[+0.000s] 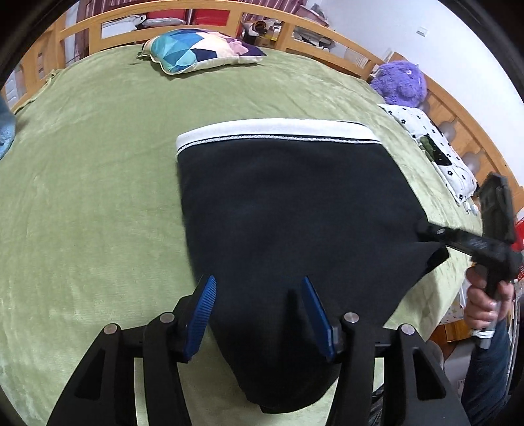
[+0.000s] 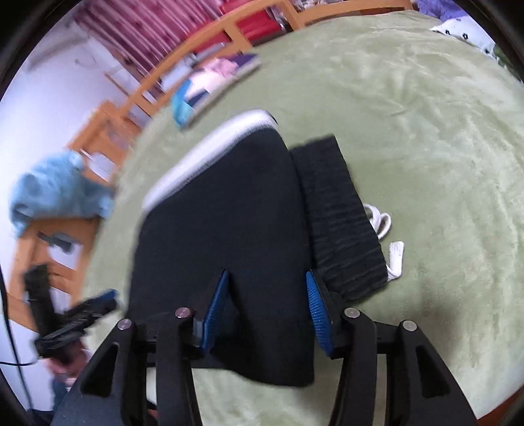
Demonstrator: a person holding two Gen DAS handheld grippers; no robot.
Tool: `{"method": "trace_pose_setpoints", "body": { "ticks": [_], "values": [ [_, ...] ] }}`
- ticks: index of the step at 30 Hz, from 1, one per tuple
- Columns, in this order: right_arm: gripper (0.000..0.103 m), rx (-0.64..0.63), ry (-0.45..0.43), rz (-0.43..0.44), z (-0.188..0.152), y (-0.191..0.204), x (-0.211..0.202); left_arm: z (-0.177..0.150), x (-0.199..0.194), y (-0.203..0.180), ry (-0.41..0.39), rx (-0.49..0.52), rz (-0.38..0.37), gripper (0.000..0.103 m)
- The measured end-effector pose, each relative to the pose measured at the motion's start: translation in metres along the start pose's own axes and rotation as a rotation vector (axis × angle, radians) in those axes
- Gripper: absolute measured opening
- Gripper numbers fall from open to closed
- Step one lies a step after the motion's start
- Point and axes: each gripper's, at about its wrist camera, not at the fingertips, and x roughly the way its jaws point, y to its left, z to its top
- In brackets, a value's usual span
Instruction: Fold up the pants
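Observation:
Black pants [image 1: 288,209] with a white band along the far edge lie folded on the green bedspread [image 1: 98,196]. My left gripper [image 1: 258,288] is open above the near edge of the pants, holding nothing. In the left wrist view the right gripper [image 1: 435,242] is at the pants' right corner, held by a hand. In the right wrist view the pants [image 2: 222,222] lie under my open right gripper [image 2: 267,285], with a ribbed black waistband [image 2: 340,216] and white drawstring [image 2: 393,252] to the right. The left gripper [image 2: 98,304] shows blurred at left.
A patterned cushion [image 1: 199,49] lies at the far side of the bed. A purple plush toy [image 1: 399,82] and a white flowered cloth [image 1: 435,147] are at the right edge. A wooden rail [image 1: 229,19] frames the bed. A blue cloth [image 2: 59,190] hangs at left.

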Motion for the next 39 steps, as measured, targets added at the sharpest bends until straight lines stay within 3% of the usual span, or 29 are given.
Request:
{"method": "trace_pose_setpoints", "body": {
  "ticks": [1, 4, 6, 8, 11, 13, 15, 20, 23, 27, 30, 35, 39],
  "values": [
    [0.022, -0.037, 0.000, -0.032, -0.002, 0.005, 0.003, 0.001, -0.001, 0.001, -0.004, -0.004, -0.001, 0.053],
    [0.016, -0.103, -0.086, -0.010, -0.003, 0.015, -0.017, 0.003, -0.004, 0.005, -0.013, -0.020, -0.020, 0.053],
    [0.016, -0.072, -0.196, 0.055, 0.001, 0.013, -0.048, 0.006, -0.008, 0.006, -0.027, -0.019, -0.042, 0.053],
    [0.016, -0.062, -0.230, 0.038, 0.005, 0.007, -0.063, 0.009, -0.011, 0.005, -0.038, -0.018, -0.052, 0.053],
    [0.019, -0.047, -0.133, -0.061, 0.002, -0.012, -0.036, 0.012, -0.009, 0.002, -0.043, -0.031, -0.083, 0.053],
    [0.032, -0.038, -0.043, -0.117, -0.009, -0.027, -0.006, 0.012, -0.002, -0.002, -0.025, -0.043, -0.120, 0.053],
    [0.033, -0.041, -0.048, -0.126, -0.017, -0.031, -0.008, 0.009, 0.003, -0.009, -0.001, -0.025, -0.119, 0.053],
    [0.033, -0.134, -0.205, -0.141, -0.032, -0.001, -0.059, 0.000, 0.005, -0.014, 0.019, -0.014, -0.120, 0.053],
    [0.033, -0.196, -0.174, -0.069, -0.042, 0.017, -0.052, -0.019, 0.011, -0.022, 0.070, 0.010, -0.106, 0.053],
    [0.033, -0.214, -0.051, -0.151, -0.062, 0.013, -0.012, -0.059, 0.022, -0.031, 0.124, 0.047, -0.070, 0.058],
    [0.033, -0.156, -0.033, -0.129, -0.070, -0.004, -0.005, -0.073, 0.021, -0.039, 0.100, 0.096, -0.031, 0.059],
    [0.033, -0.240, -0.010, -0.174, -0.062, 0.008, -0.021, -0.051, 0.004, -0.029, 0.086, 0.085, -0.085, 0.059],
    [0.033, -0.208, -0.140, -0.164, -0.037, 0.002, -0.055, -0.011, 0.002, -0.017, 0.015, 0.086, -0.047, 0.059]
  ]
}}
